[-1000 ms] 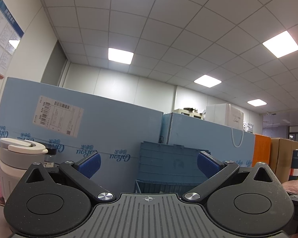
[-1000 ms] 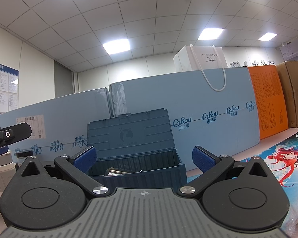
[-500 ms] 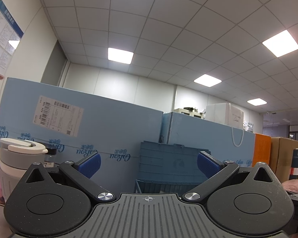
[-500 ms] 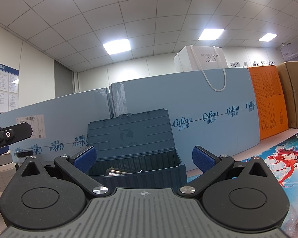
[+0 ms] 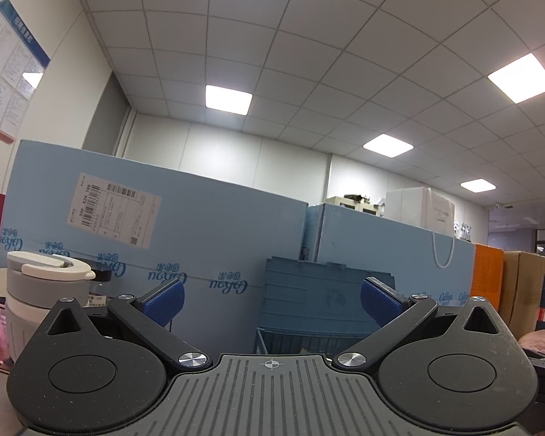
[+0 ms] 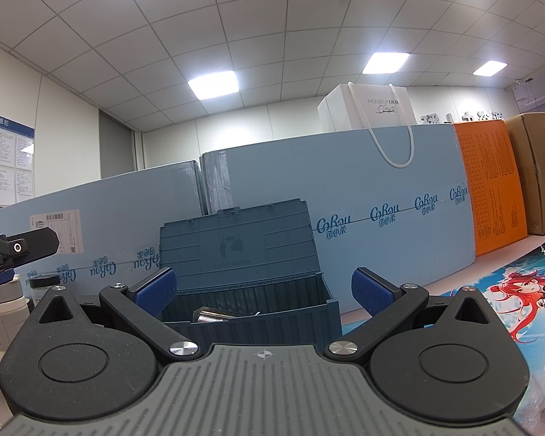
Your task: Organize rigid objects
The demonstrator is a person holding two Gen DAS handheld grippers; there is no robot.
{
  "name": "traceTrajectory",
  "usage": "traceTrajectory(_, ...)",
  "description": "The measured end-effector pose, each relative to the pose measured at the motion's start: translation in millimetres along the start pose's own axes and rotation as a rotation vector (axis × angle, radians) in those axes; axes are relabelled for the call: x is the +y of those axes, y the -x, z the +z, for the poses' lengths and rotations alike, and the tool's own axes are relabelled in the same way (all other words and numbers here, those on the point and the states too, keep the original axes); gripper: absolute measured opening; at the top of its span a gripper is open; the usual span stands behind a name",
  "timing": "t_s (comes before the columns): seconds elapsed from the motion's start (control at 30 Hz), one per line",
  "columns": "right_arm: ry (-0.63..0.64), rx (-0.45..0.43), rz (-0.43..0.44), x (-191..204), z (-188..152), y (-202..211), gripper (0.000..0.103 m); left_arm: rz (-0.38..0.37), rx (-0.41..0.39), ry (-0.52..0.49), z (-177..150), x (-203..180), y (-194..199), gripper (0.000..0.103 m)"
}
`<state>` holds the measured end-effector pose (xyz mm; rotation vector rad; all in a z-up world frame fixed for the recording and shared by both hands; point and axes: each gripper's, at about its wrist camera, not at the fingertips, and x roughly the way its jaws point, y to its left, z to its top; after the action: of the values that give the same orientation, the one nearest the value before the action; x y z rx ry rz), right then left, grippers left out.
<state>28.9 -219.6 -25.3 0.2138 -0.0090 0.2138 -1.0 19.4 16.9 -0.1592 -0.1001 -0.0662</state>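
A dark blue storage box [image 6: 250, 312] with its lid raised stands ahead of my right gripper [image 6: 261, 290]; a metallic object [image 6: 210, 315] lies inside it. The same box [image 5: 309, 312] shows ahead of my left gripper [image 5: 272, 299]. Both grippers are open and empty, with blue pads apart. A grey and white lidded cup [image 5: 36, 290] stands left of the left gripper; it also shows at the left edge of the right wrist view [image 6: 0, 312], partly behind the left gripper's finger [image 6: 18, 247].
Tall light blue cartons [image 6: 381, 225] form a wall behind the box. An orange carton [image 6: 490, 189] and brown cartons [image 6: 537, 170] stand to the right. A white paper bag [image 6: 367, 109] sits on top. A printed anime mat [image 6: 508, 298] covers the table at right. A small jar [image 6: 43, 285] stands near the cup.
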Motion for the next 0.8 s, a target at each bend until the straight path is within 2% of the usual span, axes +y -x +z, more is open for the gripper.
traceTrajectory(0.8, 0.004, 0.001, -0.001, -2.9, 0.3, -1.4, 0.103, 0.032, 0.029, -0.013, -2.5, -0.6, -4.0, 0.103)
